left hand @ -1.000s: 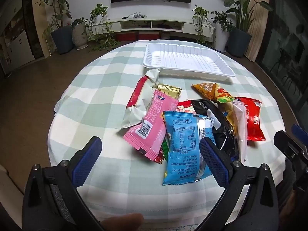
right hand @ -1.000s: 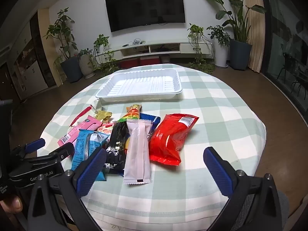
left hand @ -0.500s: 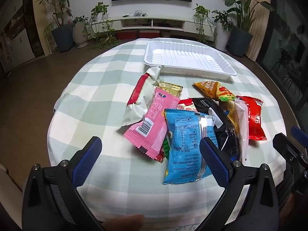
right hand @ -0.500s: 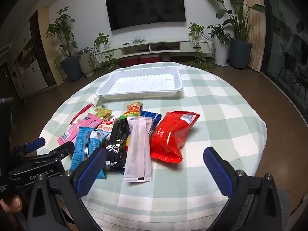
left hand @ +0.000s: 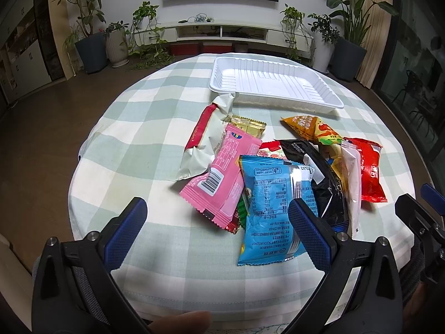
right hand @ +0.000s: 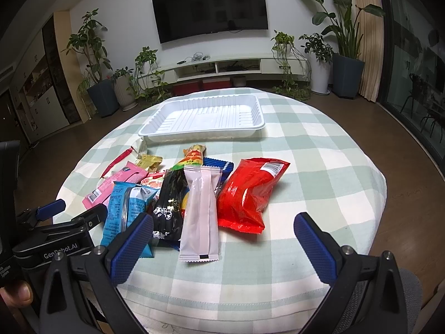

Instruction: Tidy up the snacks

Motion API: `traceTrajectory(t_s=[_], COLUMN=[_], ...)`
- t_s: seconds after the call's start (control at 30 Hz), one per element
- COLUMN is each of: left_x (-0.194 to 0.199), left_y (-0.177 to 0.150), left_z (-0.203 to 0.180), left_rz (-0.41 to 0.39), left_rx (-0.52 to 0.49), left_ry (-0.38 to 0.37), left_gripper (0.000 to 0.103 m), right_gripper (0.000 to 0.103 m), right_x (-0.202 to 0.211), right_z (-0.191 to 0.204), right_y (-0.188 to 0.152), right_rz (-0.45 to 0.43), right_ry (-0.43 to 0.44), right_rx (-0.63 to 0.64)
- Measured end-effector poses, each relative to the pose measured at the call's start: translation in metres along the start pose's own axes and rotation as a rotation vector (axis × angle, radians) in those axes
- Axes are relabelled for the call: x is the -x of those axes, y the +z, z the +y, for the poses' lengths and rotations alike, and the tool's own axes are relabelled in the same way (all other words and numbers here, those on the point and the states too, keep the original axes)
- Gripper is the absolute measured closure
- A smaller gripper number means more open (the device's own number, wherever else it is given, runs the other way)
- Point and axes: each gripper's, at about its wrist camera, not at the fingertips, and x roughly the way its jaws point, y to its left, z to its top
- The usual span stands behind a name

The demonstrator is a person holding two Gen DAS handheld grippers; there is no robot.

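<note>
A: What is the biggest thing here?
B: The round table (left hand: 133, 128) in its green-checked cloth. Next comes the white tray (left hand: 274, 85), empty, at the far side of the table.

A: And the snacks?
B: All on the cloth, on the near side of the tray, none in it. The red bag (right hand: 249, 192) lies nearest of the tray's right end. A pale pink stick pack (right hand: 200, 208) touches the bag's left edge, and a black pack (right hand: 171, 194) sits partly under that. Left again is the blue pack (left hand: 274, 208), overlapping the pink pack (left hand: 222, 175). The cream-and-red wrapper (left hand: 207, 136) has its top end touching the tray's near-left corner. An orange pack (left hand: 308, 128) and a small gold one (left hand: 247, 123) lie just before the tray.

A: The grippers?
B: The left gripper (left hand: 217, 229) hovers nearest of the tray, fingers spread wide, holding nothing. The right gripper (right hand: 222, 246) is likewise wide and empty.
</note>
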Motion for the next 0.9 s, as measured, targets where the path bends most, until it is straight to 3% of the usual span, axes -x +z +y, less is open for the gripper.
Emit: traceTrajectory(t_s=[0.9], left_x=[-0.004], left_y=[0.000], left_z=[-0.006], left_rz=[0.019], left_rx=[-0.009], left_ry=[0.005], left_gripper=[0.000], right_gripper=[0.000], right_x=[-0.010], right_z=[0.004], right_y=[-0.010], right_rz=[0.010], right_ry=[0.009], right_rx=[-0.005])
